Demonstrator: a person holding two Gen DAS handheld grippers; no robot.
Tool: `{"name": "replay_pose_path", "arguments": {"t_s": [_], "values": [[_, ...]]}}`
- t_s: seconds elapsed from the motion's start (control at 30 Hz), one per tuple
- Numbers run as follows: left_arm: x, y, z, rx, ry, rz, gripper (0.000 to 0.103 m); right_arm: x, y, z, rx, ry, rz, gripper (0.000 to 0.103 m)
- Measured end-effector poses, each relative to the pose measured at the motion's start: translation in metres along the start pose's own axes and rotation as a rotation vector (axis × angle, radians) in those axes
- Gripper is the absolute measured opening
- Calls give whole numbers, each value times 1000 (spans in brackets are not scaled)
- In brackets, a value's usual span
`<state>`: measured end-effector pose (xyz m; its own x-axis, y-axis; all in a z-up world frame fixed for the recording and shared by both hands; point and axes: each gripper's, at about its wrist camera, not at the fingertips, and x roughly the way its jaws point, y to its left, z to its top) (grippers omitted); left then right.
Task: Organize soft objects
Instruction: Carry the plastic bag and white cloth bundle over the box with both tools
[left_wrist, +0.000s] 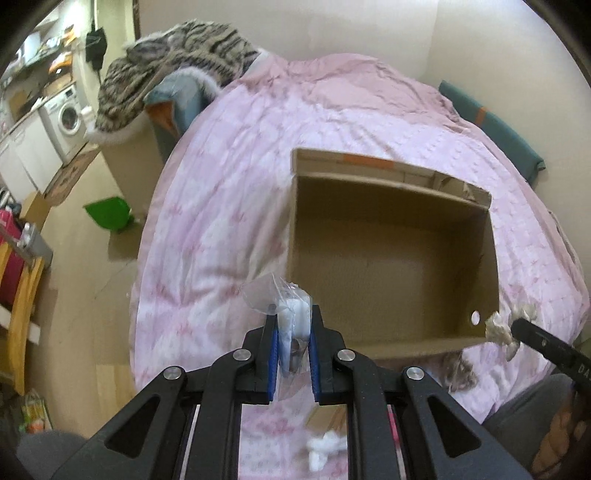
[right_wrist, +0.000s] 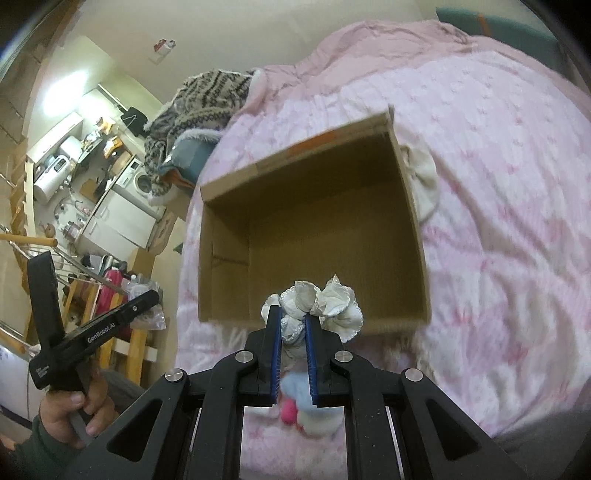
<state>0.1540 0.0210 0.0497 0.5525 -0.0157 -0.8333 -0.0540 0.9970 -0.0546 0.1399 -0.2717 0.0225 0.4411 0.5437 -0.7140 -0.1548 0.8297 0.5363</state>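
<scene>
An open, empty cardboard box (left_wrist: 391, 258) lies on the pink bed cover; it also shows in the right wrist view (right_wrist: 314, 236). My left gripper (left_wrist: 293, 314) is shut on a clear plastic bag with something white inside (left_wrist: 291, 306), held just outside the box's near left corner. My right gripper (right_wrist: 293, 314) is shut on a white frilly cloth (right_wrist: 321, 306), held above the box's near edge. That cloth also shows at the box's near right corner in the left wrist view (left_wrist: 498, 326).
A white soft item (right_wrist: 424, 181) lies against the box's right wall. A pink and pale blue soft toy (right_wrist: 299, 402) lies on the bed cover (right_wrist: 498, 221) below my right gripper. A striped blanket (left_wrist: 173, 70) is heaped at the bed's far left. A green dustpan (left_wrist: 107, 212) is on the floor.
</scene>
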Motion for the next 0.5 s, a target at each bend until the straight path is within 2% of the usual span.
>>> {"name": "replay_pose_path", "arguments": {"t_s": [0.27, 0.5], "values": [[22, -24, 23, 49, -32, -6, 12, 23, 7, 33, -43, -22, -19, 13], [60, -43, 22, 86, -14, -14, 12, 58, -5, 33, -27, 10, -45, 13]]}}
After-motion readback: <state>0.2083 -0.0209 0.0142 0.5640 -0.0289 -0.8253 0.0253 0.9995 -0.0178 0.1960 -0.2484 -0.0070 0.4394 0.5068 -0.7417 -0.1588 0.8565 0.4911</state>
